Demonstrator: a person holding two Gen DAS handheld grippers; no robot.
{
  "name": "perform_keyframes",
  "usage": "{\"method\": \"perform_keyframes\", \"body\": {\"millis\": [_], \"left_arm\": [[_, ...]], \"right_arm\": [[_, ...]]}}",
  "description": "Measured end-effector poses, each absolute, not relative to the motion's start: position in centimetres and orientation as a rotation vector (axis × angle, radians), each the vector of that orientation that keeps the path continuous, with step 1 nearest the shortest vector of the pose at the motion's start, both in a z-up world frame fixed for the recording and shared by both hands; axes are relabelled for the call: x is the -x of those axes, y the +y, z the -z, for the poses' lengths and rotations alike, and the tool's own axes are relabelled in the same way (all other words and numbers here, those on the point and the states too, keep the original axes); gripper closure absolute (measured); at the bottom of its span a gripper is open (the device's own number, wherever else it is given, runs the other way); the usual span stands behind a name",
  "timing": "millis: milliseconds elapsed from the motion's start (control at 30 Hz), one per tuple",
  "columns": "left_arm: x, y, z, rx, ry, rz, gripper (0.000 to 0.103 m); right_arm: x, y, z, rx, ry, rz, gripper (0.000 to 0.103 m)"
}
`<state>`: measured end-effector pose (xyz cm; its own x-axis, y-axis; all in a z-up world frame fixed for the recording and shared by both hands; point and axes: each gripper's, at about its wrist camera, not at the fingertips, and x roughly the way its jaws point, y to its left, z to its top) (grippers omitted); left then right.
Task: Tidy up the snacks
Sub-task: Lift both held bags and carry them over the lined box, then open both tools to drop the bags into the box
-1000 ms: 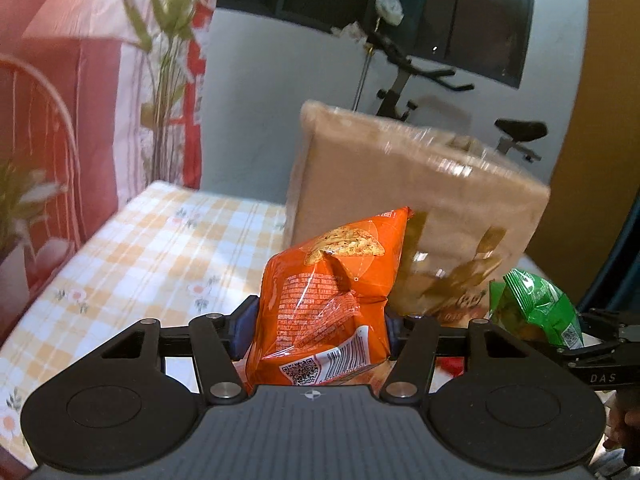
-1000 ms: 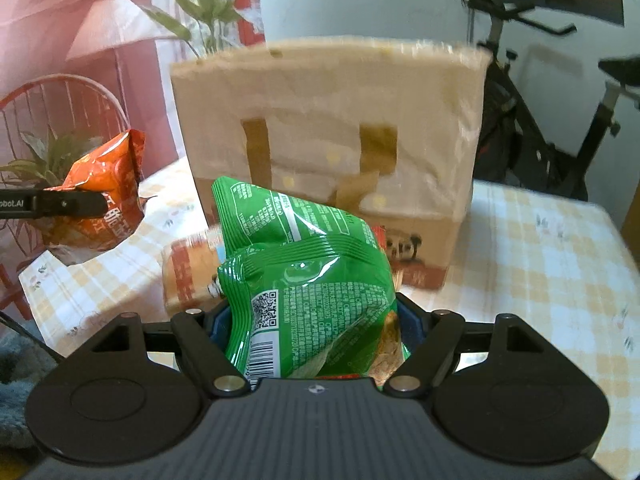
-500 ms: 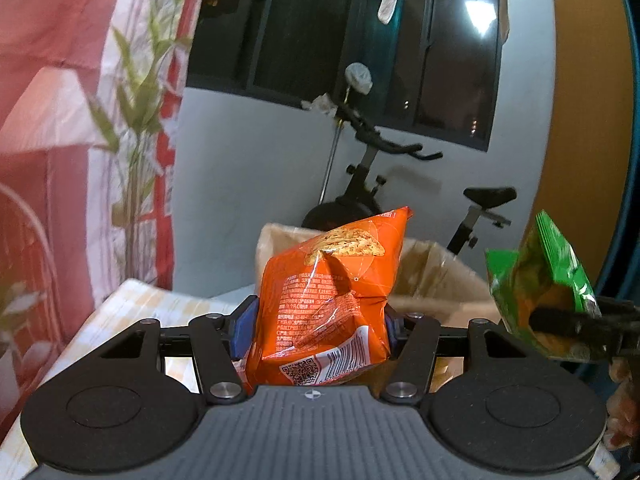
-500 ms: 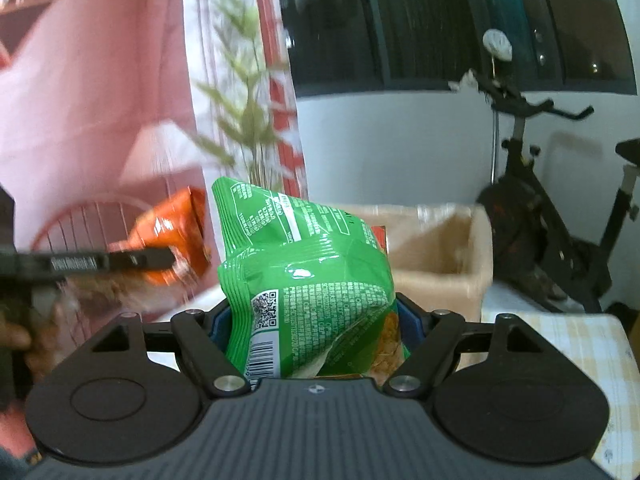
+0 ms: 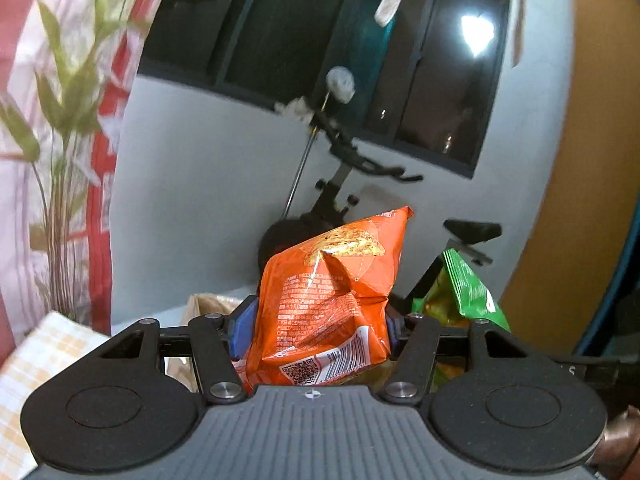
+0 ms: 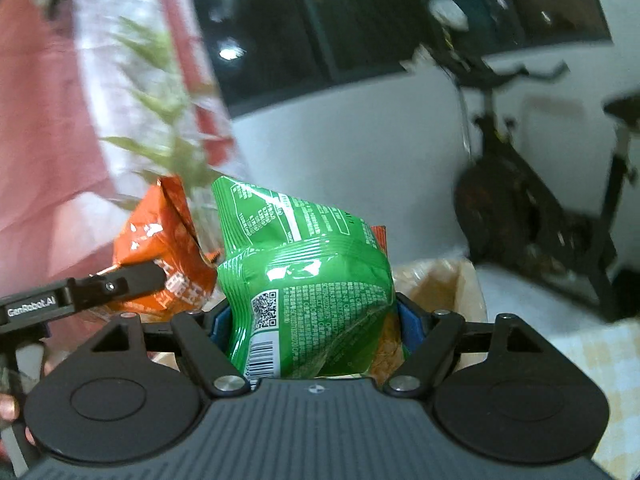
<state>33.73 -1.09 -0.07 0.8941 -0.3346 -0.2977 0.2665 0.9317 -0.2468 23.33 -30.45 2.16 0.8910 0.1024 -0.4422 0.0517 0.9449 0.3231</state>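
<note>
Tongs pinch packets: my left gripper [image 5: 318, 330] the orange bag [image 5: 328, 300], my right gripper [image 6: 314, 328] the green bag [image 6: 304, 280], both above the paper bag [image 6: 444, 292] for dropping in.

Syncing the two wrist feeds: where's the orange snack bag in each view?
Left wrist: orange snack bag centre frame, clamped in the left gripper.
Right wrist: same bag at left, beside the green snack bag in the right gripper.
Shared landmark: exercise bike against the wall.

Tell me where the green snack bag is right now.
The green snack bag is clamped in the right tongs, held above the open paper bag, with the orange snack bag to its left.
</note>
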Motion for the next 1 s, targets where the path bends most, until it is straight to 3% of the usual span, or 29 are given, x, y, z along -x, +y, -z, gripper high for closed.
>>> {"method": "perform_keyframes", "body": {"millis": [167, 400, 733, 1000], "left_arm": [[-36.9, -1.0, 2.4, 0.229, 0.45, 0.243, 0.037], [-36.7, 0.7, 3.0, 0.217, 0.465, 0.223, 0.016], [-35.1, 1.4, 1.9, 0.194, 0.46, 0.216, 0.016], [-31.8, 2.4, 1.0, 0.114, 0.469, 0.211, 0.016]], "right_arm": [[-25.4, -32.2, 0.9, -0.44, 0.552, 0.039, 0.023], [-25.9, -33.0, 2.4, -0.447, 0.593, 0.105, 0.013], [-25.2, -31.7, 0.8, -0.354, 0.569, 0.077, 0.002], [-23.2, -31.1, -0.5, -0.332, 0.517, 0.065, 0.002]]}}
